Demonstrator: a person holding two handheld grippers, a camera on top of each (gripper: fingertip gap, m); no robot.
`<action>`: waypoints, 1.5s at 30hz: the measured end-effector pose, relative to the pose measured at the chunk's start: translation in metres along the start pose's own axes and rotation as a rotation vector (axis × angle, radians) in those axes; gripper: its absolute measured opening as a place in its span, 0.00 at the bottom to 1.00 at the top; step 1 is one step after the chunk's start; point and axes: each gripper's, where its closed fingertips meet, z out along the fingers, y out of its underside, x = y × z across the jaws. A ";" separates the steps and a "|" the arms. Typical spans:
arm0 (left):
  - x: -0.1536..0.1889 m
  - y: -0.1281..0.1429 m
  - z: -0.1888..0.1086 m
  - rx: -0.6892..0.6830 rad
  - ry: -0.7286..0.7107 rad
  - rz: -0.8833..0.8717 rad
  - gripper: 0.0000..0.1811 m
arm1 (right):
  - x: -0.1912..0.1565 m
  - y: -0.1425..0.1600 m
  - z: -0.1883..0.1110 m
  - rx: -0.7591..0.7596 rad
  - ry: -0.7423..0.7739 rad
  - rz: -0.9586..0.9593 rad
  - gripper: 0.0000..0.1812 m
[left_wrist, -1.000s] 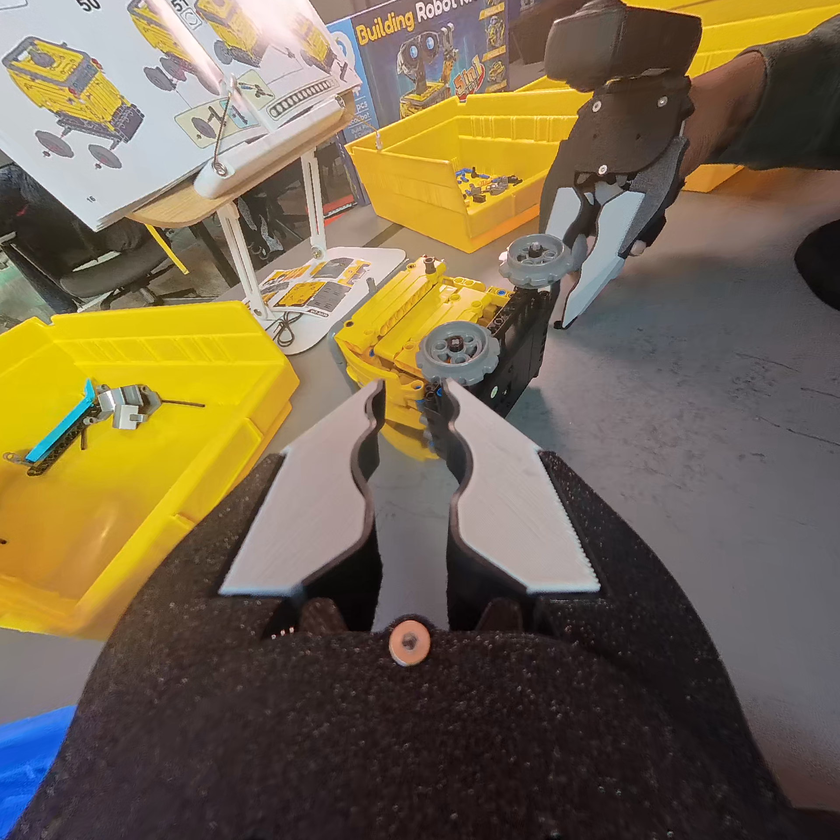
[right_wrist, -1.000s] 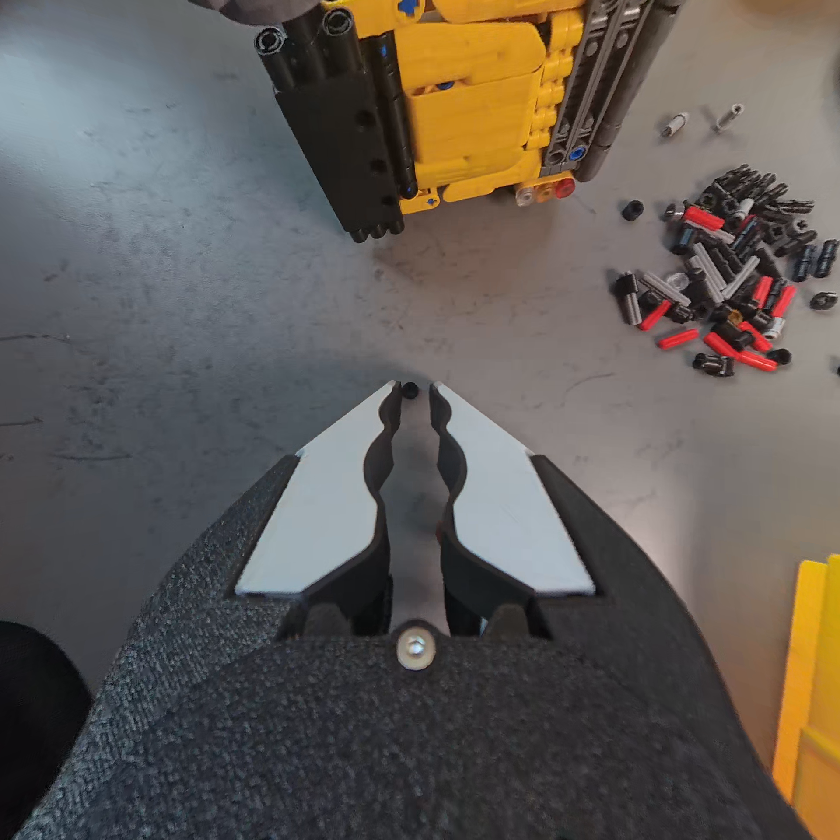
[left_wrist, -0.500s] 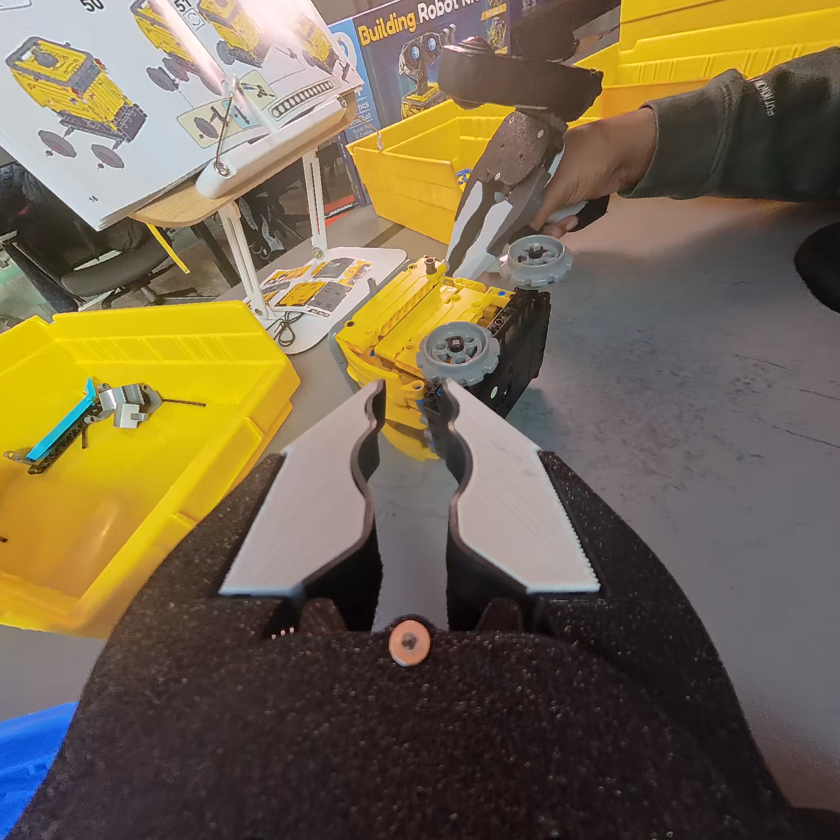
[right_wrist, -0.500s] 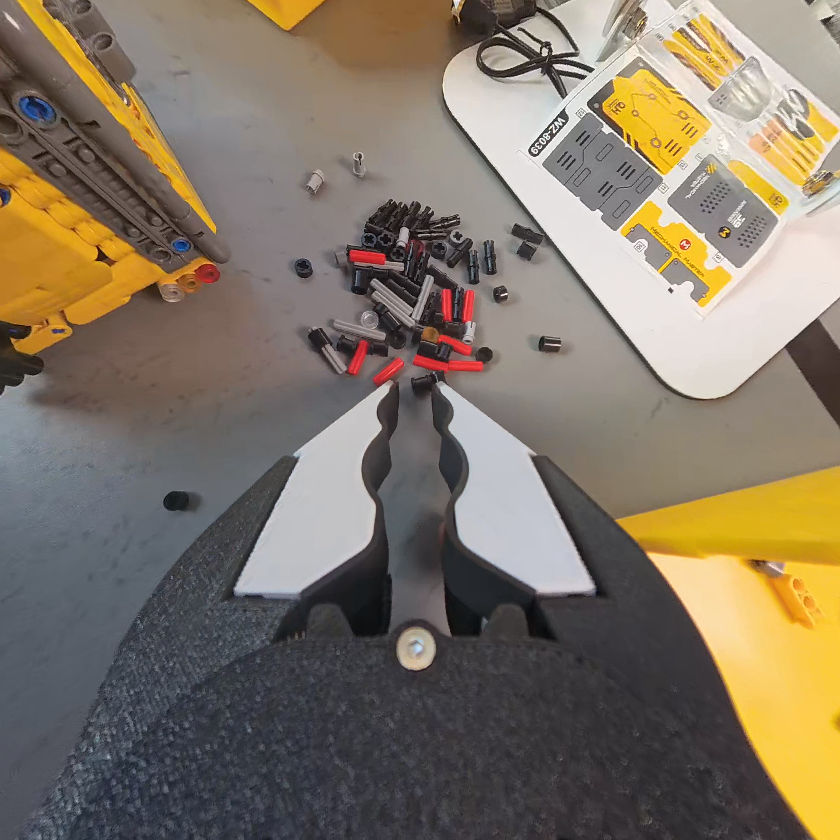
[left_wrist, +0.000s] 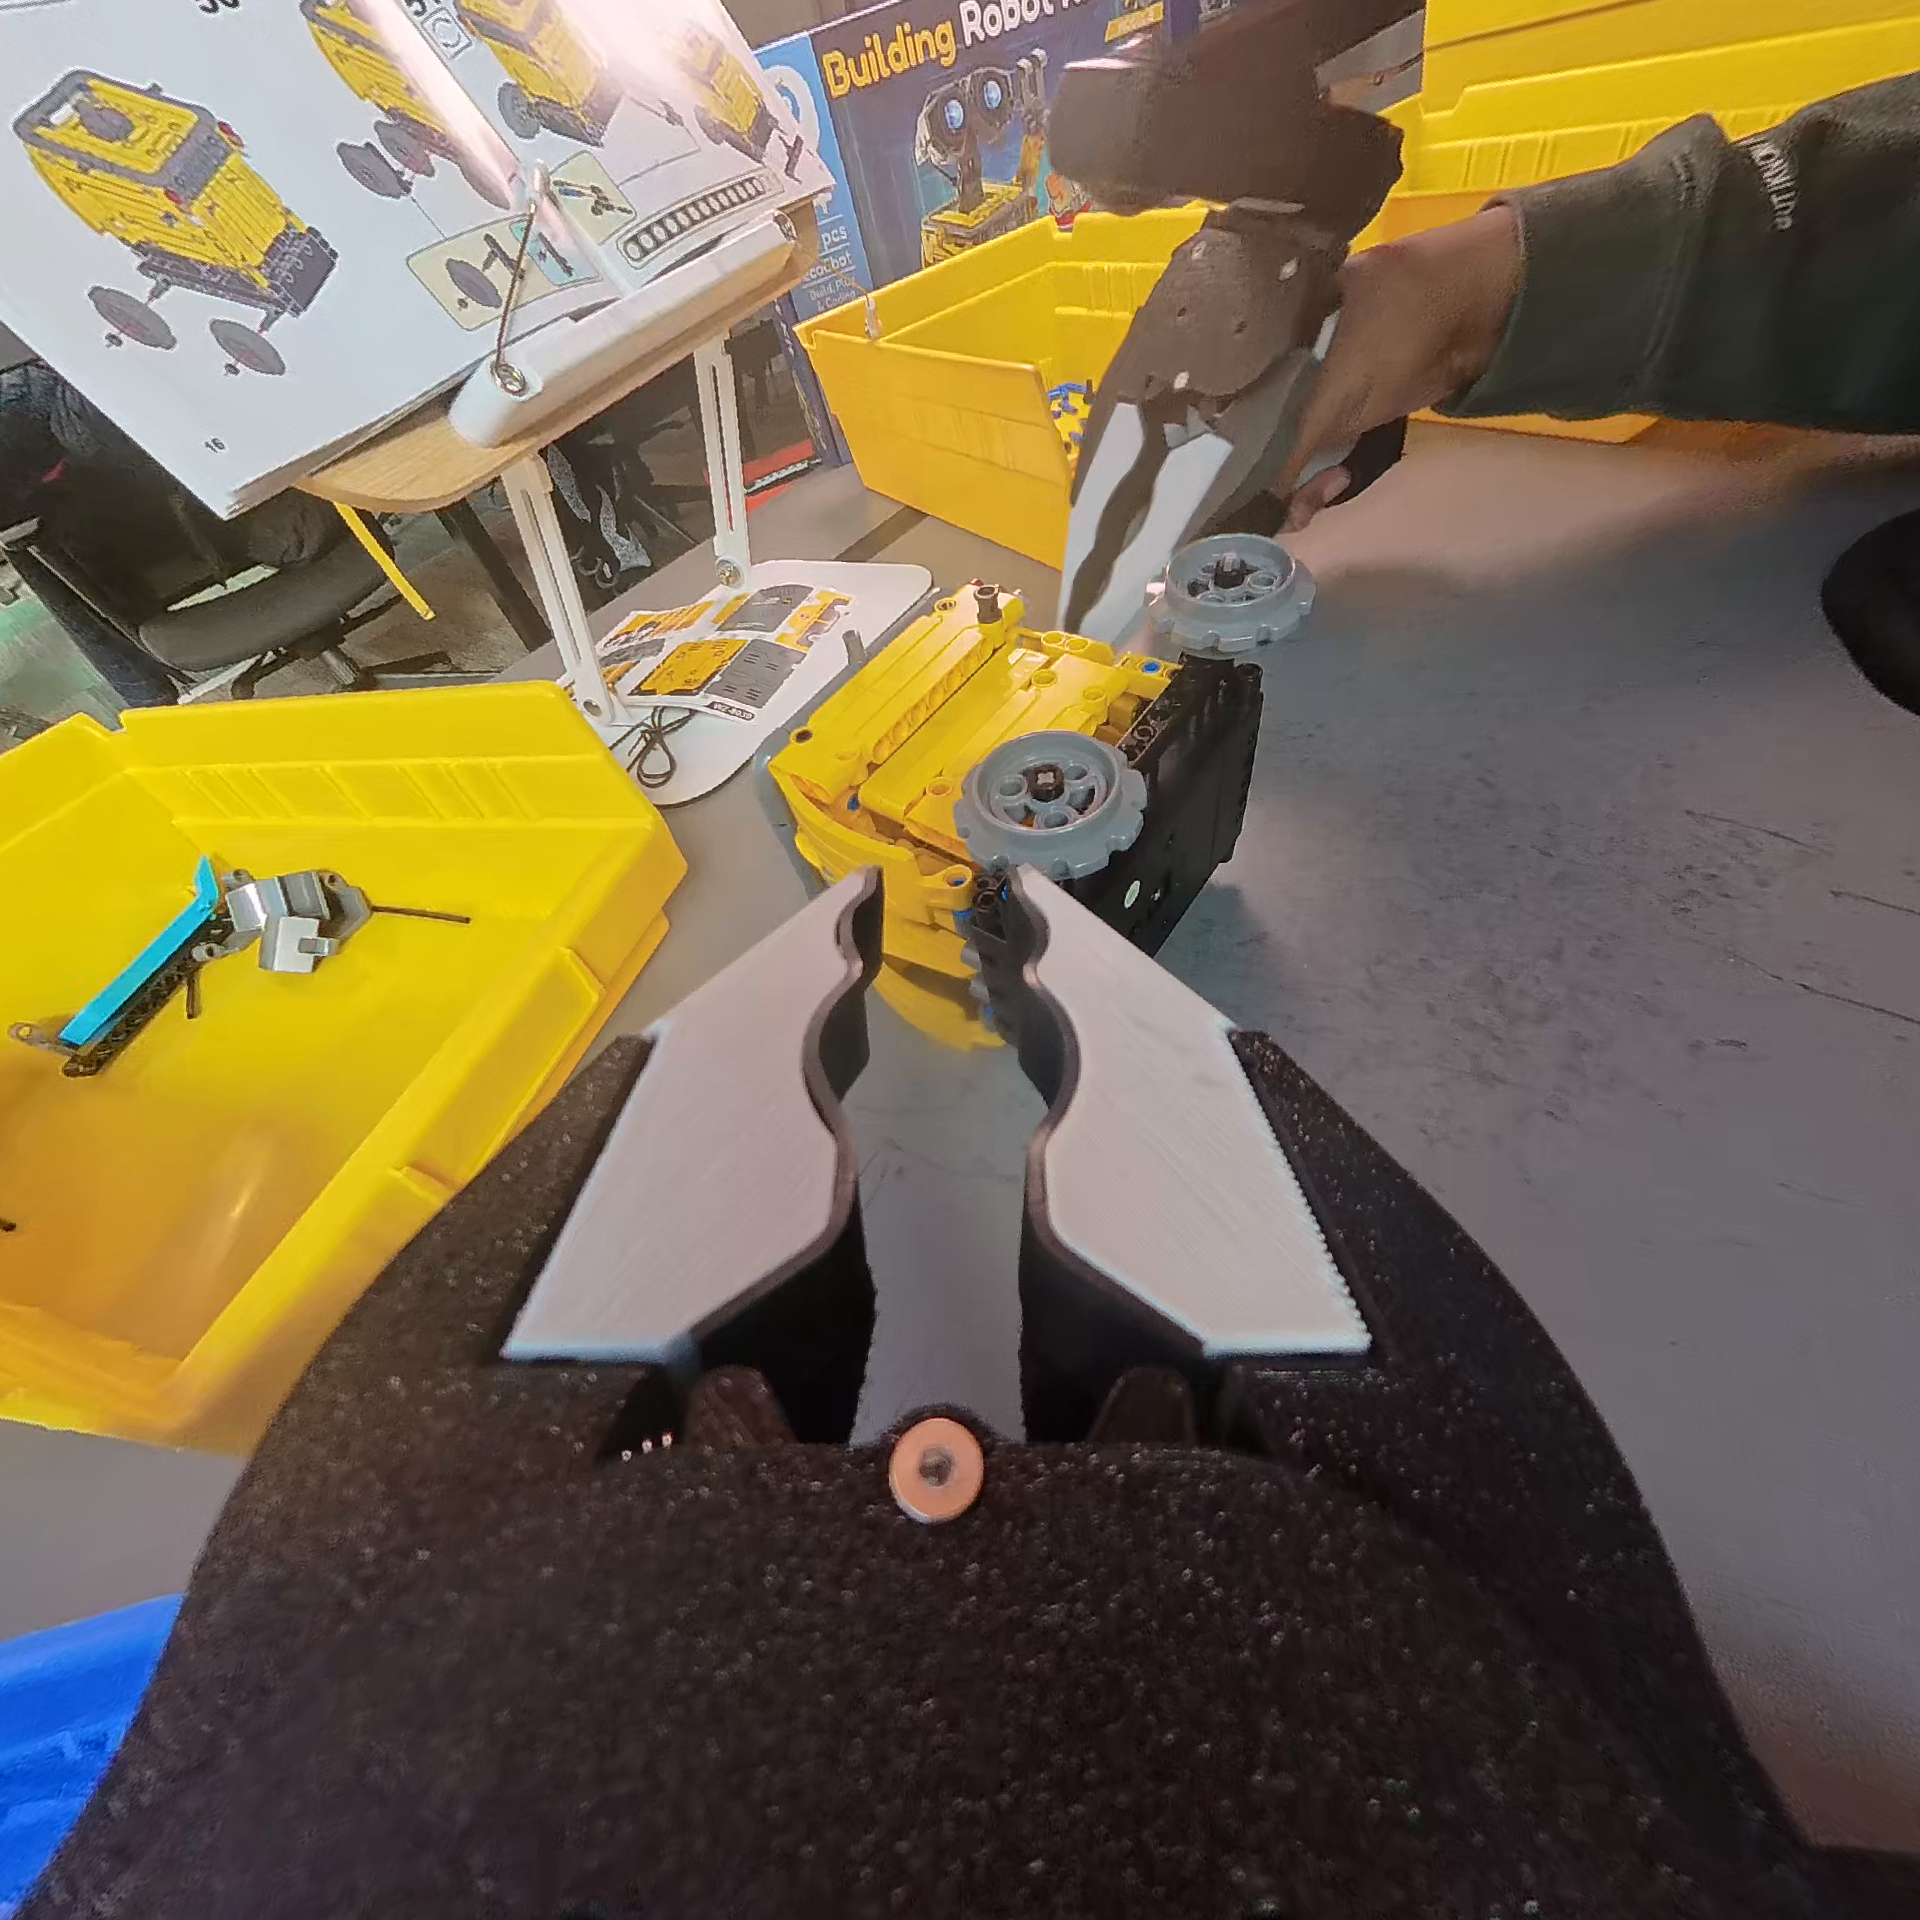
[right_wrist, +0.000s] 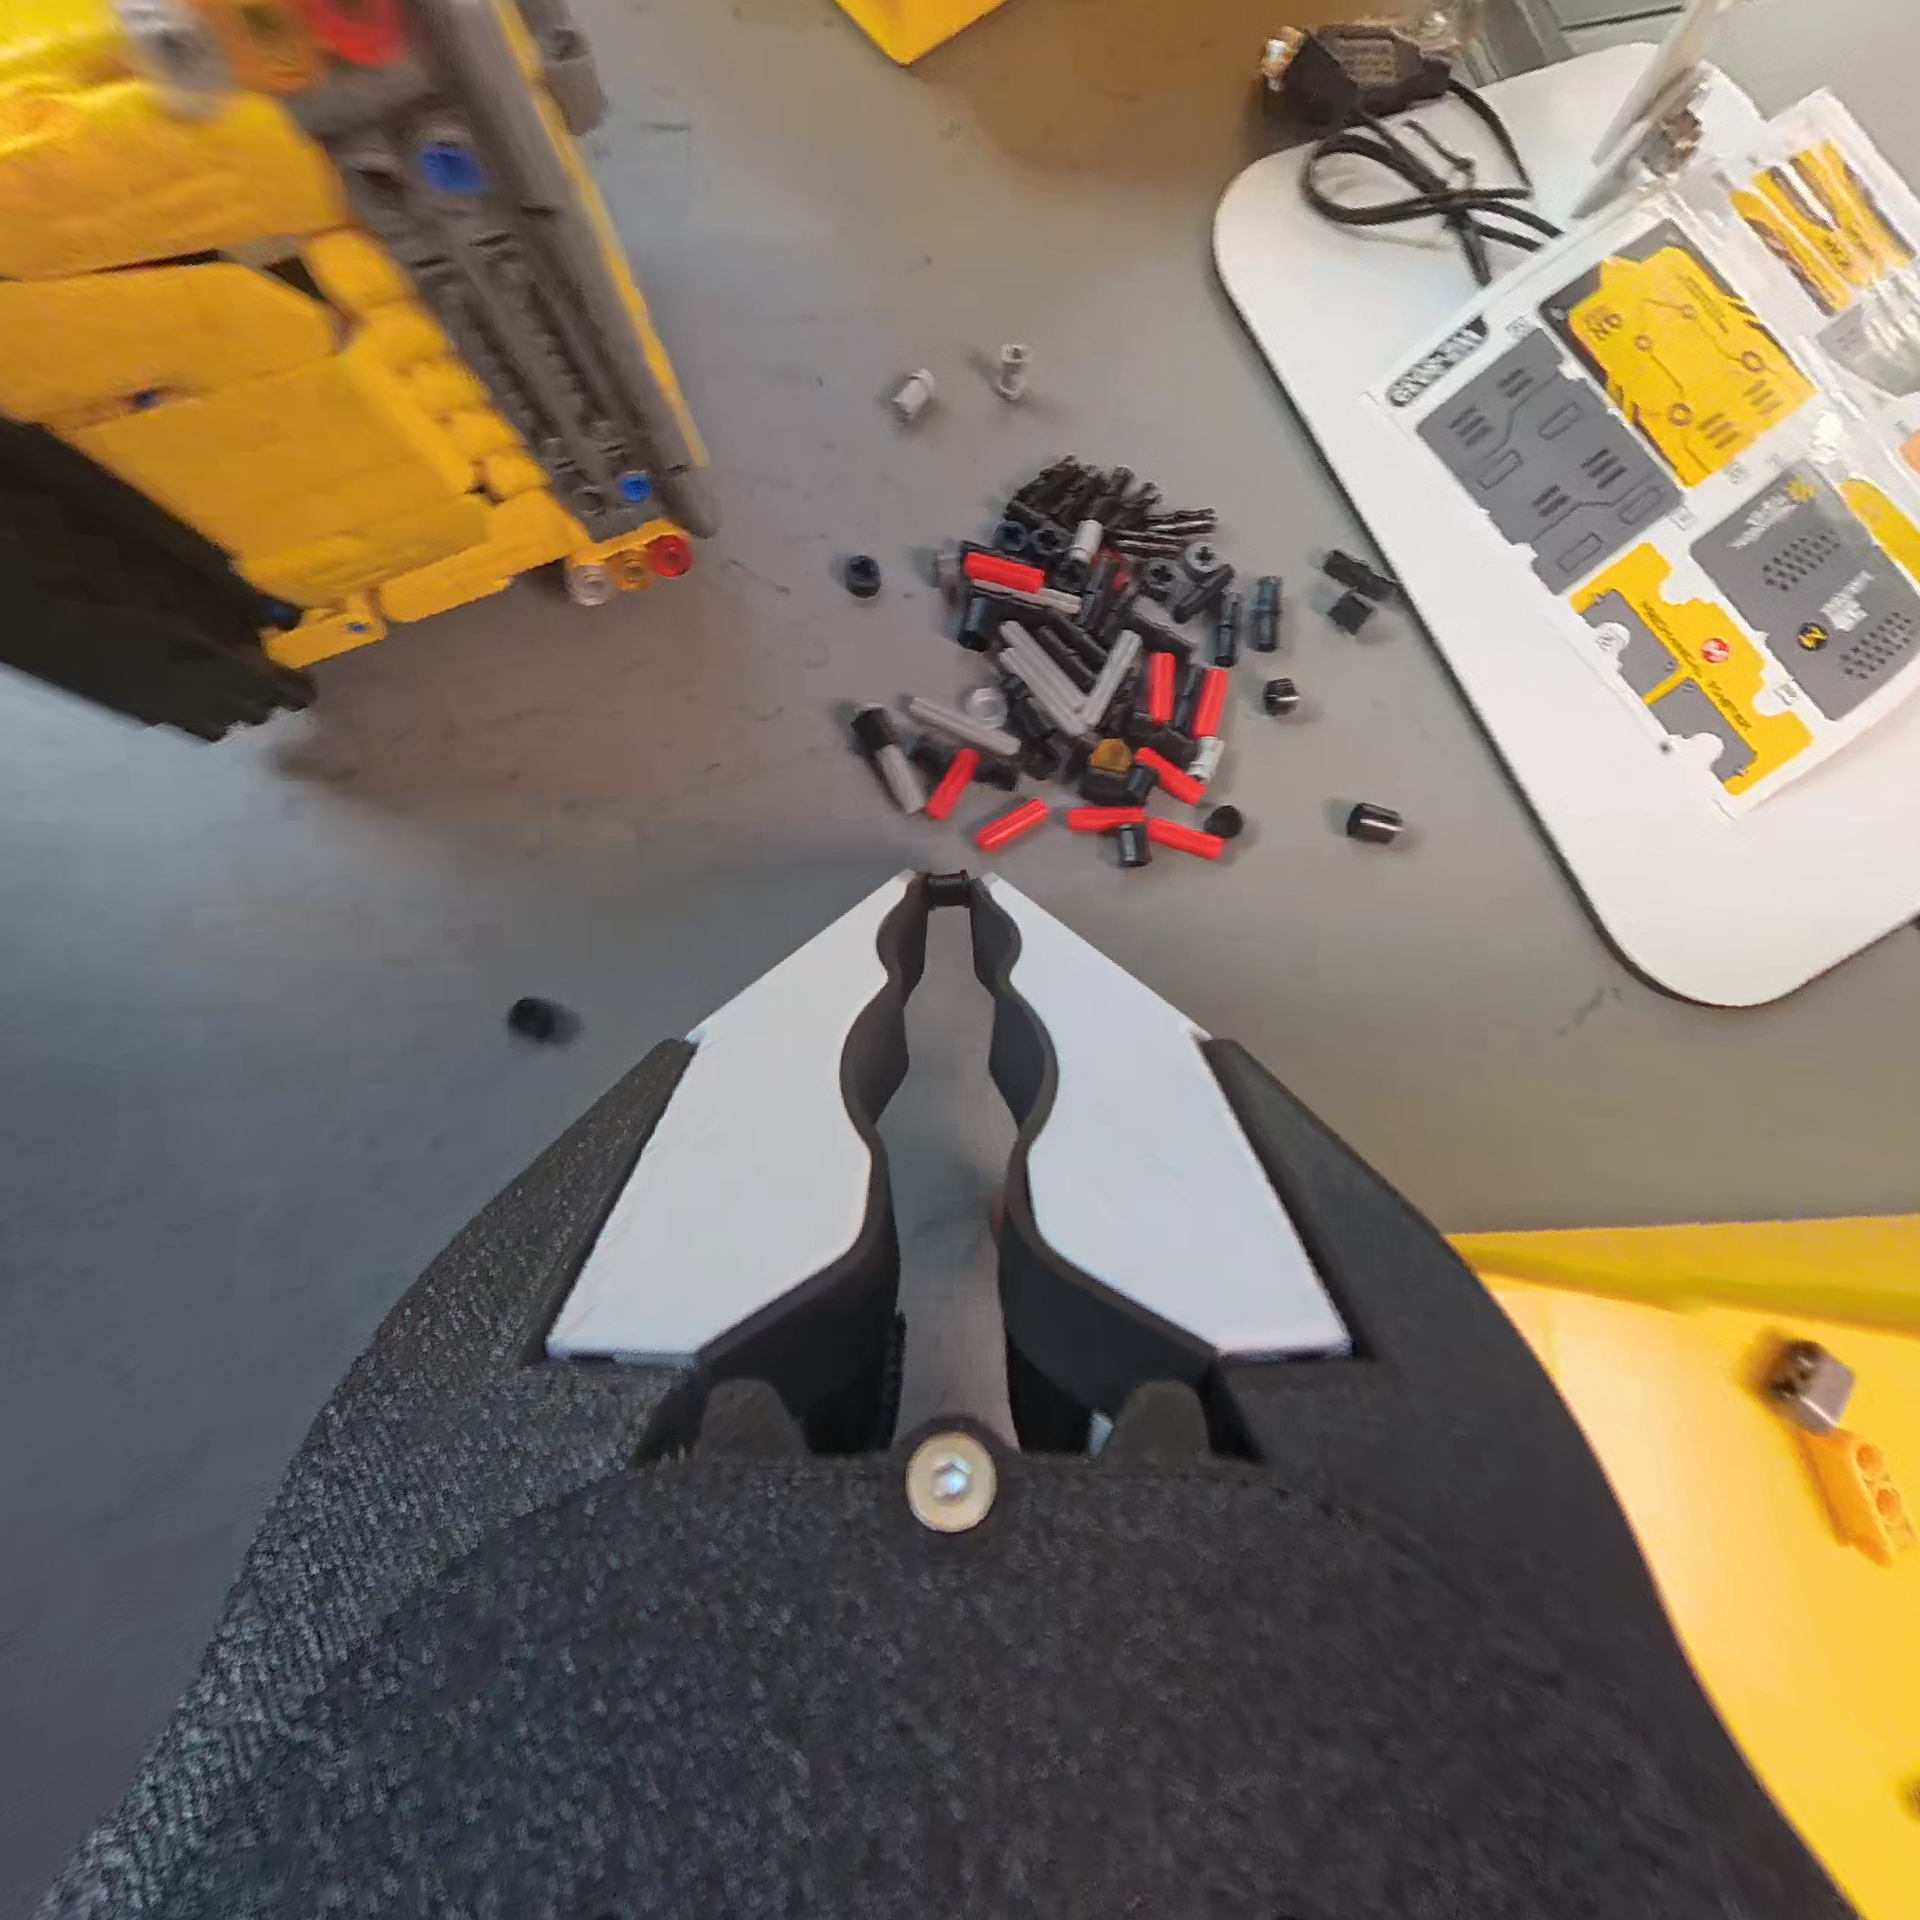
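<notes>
My left gripper (left_wrist: 948, 896) is shut on the near end of a yellow and black brick vehicle model (left_wrist: 935, 727) that lies on the grey table. Two grey wheels (left_wrist: 1049, 805) sit on the model's upper side. My right gripper (right_wrist: 950, 883) is shut on a small black pin (right_wrist: 948, 890), just in front of a pile of black, red and grey pins (right_wrist: 1091, 675). The model shows blurred at the upper left of the right wrist view (right_wrist: 312, 416). In the left wrist view the right gripper (left_wrist: 1101, 592) points down behind the model, held by a hand (left_wrist: 1392, 343).
A yellow bin (left_wrist: 343, 1091) on the left holds a blue and grey subassembly (left_wrist: 208, 956). An instruction booklet (left_wrist: 312, 208) stands on a white stand, whose base (right_wrist: 1714, 914) carries a sticker sheet. Another yellow bin (right_wrist: 1714, 1558) is at the right. One loose black piece (right_wrist: 540, 1018) lies apart. Tip to tip, the grippers are about 25 centimeters apart.
My right gripper swung from the model's black end to the pin pile and closed on a small black pin. My left gripper and the model have stayed still.
</notes>
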 end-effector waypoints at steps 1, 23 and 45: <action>0.000 0.000 0.000 0.001 -0.001 0.000 0.12 | -0.015 0.002 -0.007 0.004 -0.056 -0.027 0.04; -0.008 -0.006 -0.001 0.046 -0.032 -0.073 0.18 | -0.073 0.023 -0.028 -0.020 -0.196 -0.084 0.09; -0.020 -0.012 -0.003 0.116 -0.046 -0.261 0.25 | 0.027 -0.026 0.011 0.067 0.202 0.106 0.01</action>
